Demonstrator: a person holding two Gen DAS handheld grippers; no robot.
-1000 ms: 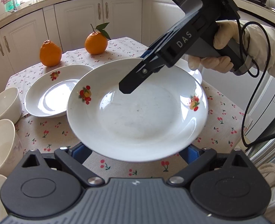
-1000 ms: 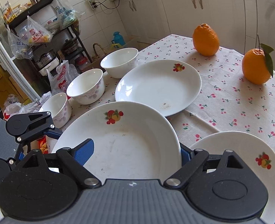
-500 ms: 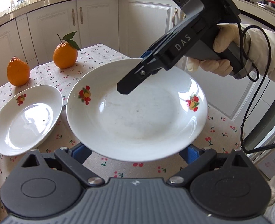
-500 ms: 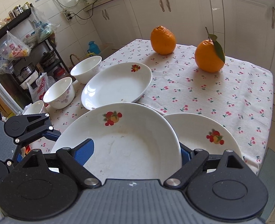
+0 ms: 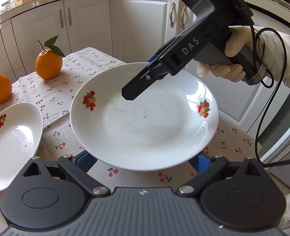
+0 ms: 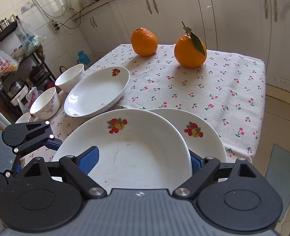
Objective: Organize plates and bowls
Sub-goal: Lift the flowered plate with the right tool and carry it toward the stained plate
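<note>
Both the left tongs point(image 5: 143, 157) and the right tongs point(image 6: 145, 159) grip opposite rims of one fruit-printed plate point(image 5: 145, 122), held above the bench point(image 6: 213, 90). A second plate point(image 6: 202, 133) lies just beneath it, a third plate point(image 6: 97, 92) lies beyond, then two oranges point(image 6: 190, 52).

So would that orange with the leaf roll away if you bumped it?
Probably a little. The orange with the leaf is round and sits loose on the tablecloth, so a bump would likely start it rolling. It looks a bit lumpy, and the cloth seems soft, so it may wobble and stop soon. It sits fairly near the table's far edge, so a hard push seems risky.
</note>
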